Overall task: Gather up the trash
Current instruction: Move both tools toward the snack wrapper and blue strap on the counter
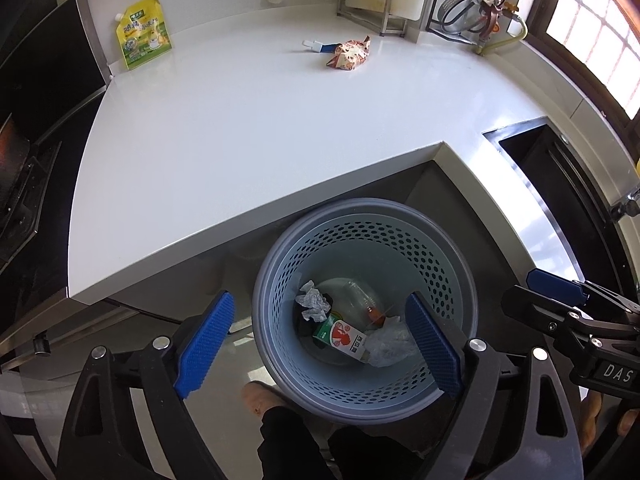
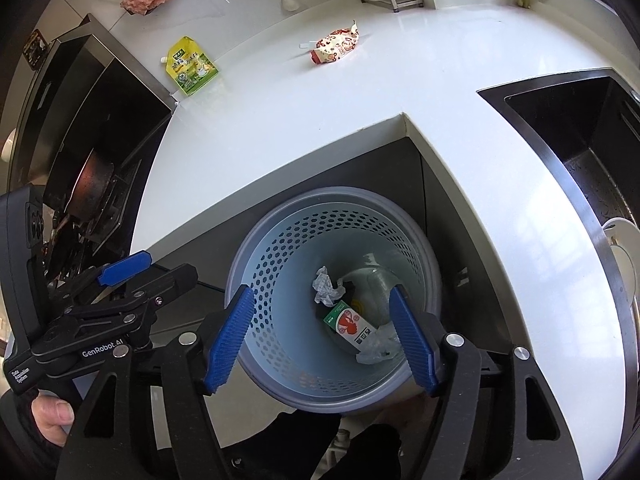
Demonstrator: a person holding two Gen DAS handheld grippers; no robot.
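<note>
A grey-blue perforated bin (image 1: pixel 360 206) (image 2: pixel 336 194) stands on the floor in the counter's notch. Inside lie a red-and-green carton (image 1: pixel 340 334) (image 2: pixel 350 324), crumpled paper (image 1: pixel 314 300), a clear bottle (image 1: pixel 360 294) and plastic film (image 2: pixel 378 346). My left gripper (image 1: pixel 320 344) hovers open above the bin with nothing between its blue pads. Over the same bin, my right gripper (image 2: pixel 320 340) is also open and empty. On the white counter (image 1: pixel 240 140) rest a yellow-green pouch (image 1: pixel 144 32) (image 2: pixel 192 66) and a red snack wrapper (image 1: pixel 350 54) (image 2: pixel 336 46).
A dark sink (image 2: pixel 580 140) is sunk into the counter at the right, a white plate (image 2: pixel 620 264) beside it. A stove with a pan (image 2: pixel 92 188) lies at the left. Racks (image 1: pixel 372 4) line the back wall. A person's foot (image 1: pixel 260 396) is beside the bin.
</note>
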